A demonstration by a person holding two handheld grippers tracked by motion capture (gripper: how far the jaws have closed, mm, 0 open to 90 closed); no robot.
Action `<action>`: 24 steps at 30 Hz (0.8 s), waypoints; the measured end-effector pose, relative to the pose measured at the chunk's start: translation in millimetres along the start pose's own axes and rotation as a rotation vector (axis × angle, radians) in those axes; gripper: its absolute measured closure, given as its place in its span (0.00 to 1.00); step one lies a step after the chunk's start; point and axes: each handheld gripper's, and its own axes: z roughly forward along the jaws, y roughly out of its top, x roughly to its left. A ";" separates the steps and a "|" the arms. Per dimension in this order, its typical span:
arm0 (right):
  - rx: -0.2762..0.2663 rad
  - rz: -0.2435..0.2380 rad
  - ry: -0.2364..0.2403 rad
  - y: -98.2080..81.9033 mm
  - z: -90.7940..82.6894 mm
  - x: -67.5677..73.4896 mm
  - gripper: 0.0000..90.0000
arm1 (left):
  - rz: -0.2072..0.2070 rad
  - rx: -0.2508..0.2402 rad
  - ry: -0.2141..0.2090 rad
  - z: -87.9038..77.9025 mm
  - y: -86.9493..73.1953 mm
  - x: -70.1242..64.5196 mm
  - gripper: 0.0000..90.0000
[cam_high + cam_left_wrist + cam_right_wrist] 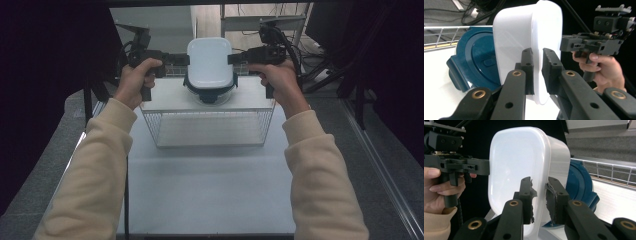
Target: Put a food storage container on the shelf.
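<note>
Container held between two grippers over the wire basket's top.

The container (210, 62) sits above the lid (210, 89), which lies on the board (170, 97) across the wire basket (207, 129) on the table (210, 190). Left gripper (184, 59) clamps the container's left rim, right gripper (233, 57) its right rim.

A pale bench (210, 190) carries a wire basket (210, 127) topped by a white board, below both grippers.
</note>
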 end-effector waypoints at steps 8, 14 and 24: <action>0.018 0.134 0.030 12.0 15.7 -20.0 0.78 | -0.156 -0.023 -0.069 8.1 8.2 27.1 0.86; -0.001 0.219 0.052 13.1 25.9 -34.1 0.78 | -0.189 -0.036 -0.045 13.8 10.2 38.1 0.83; -0.026 0.218 0.036 9.6 28.9 -35.0 0.71 | -0.161 -0.052 -0.033 17.1 7.9 37.8 0.77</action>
